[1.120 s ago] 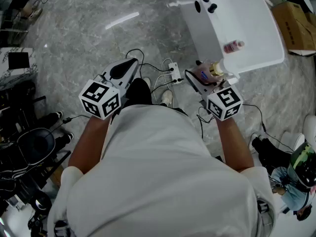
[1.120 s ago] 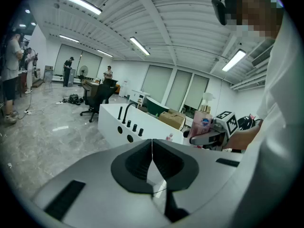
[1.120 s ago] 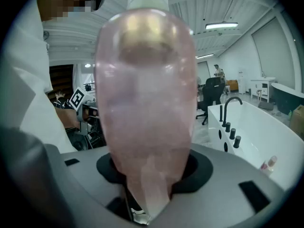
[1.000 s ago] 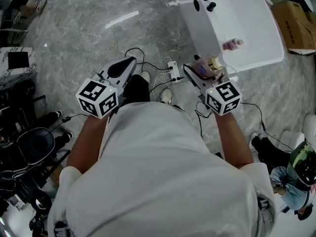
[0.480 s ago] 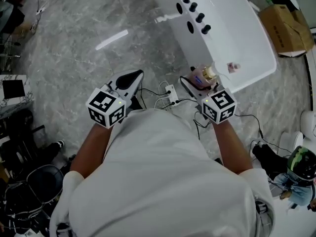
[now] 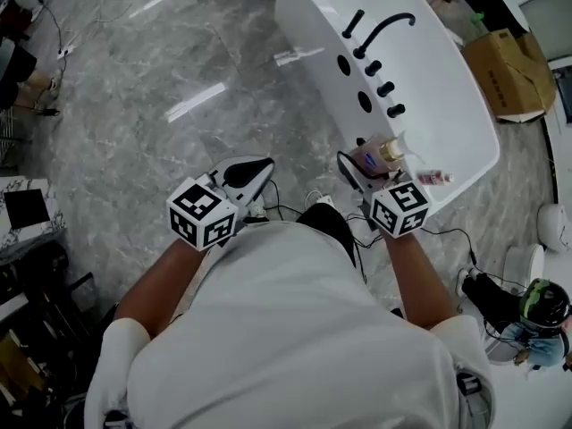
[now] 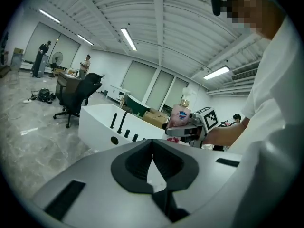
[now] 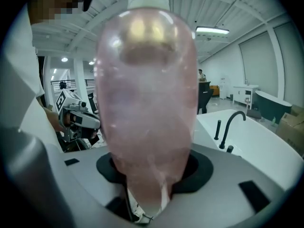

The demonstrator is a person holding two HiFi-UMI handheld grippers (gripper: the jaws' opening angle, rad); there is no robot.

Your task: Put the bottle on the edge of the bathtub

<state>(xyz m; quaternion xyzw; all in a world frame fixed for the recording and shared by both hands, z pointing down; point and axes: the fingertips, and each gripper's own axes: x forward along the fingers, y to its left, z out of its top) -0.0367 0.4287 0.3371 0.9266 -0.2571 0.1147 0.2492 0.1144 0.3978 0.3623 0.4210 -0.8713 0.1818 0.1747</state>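
A pink pump bottle with a gold collar stands upright in my right gripper, whose jaws are shut on its lower body. In the right gripper view the bottle fills the middle between the jaws of the right gripper. It hangs just beside the near rim of the white bathtub, which has a black faucet. My left gripper is held over the floor to the left, shut and empty; its pads meet. The left gripper view shows the bottle from the side.
A small pink bottle lies inside the tub near its end. Black knobs line the tub's deck. Cables and a power strip lie on the marble floor below my grippers. A cardboard box stands beyond the tub. An office chair stands farther off.
The head view has shifted so that the tub's faucet now shows. Both grippers have come closer to the tub; the right one still holds the bottle upright.
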